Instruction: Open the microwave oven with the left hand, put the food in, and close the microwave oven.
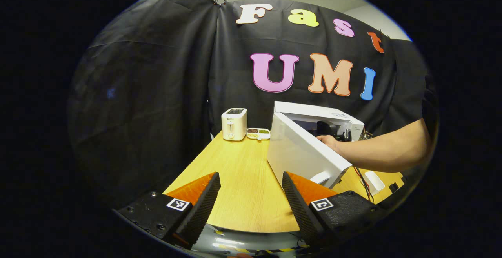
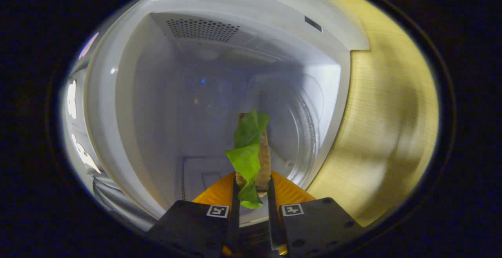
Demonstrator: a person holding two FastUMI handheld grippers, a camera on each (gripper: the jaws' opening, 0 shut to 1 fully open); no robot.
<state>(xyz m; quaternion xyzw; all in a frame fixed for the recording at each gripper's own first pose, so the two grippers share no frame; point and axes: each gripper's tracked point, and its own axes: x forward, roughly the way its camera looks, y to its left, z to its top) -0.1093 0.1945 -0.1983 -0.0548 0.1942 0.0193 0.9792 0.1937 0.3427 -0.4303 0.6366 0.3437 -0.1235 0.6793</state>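
- Left gripper (image 1: 251, 199): jaws apart, empty, low over the surface (image 1: 243, 171); microwave door (image 1: 302, 152) stands open ahead-right.
- Right gripper (image 2: 253, 195): jaws clamped on the sandwich (image 2: 253, 152), at the microwave cavity (image 2: 204, 93).
- Advice: lower onto the turntable before releasing.

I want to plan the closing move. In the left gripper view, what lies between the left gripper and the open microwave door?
Bare wooden table lies between the open left gripper and the microwave door; nothing stands there, in the left gripper view.

White microwave (image 1: 310, 148), green-leafed food (image 2: 251, 152), yellow wood-grain table (image 1: 243, 187)
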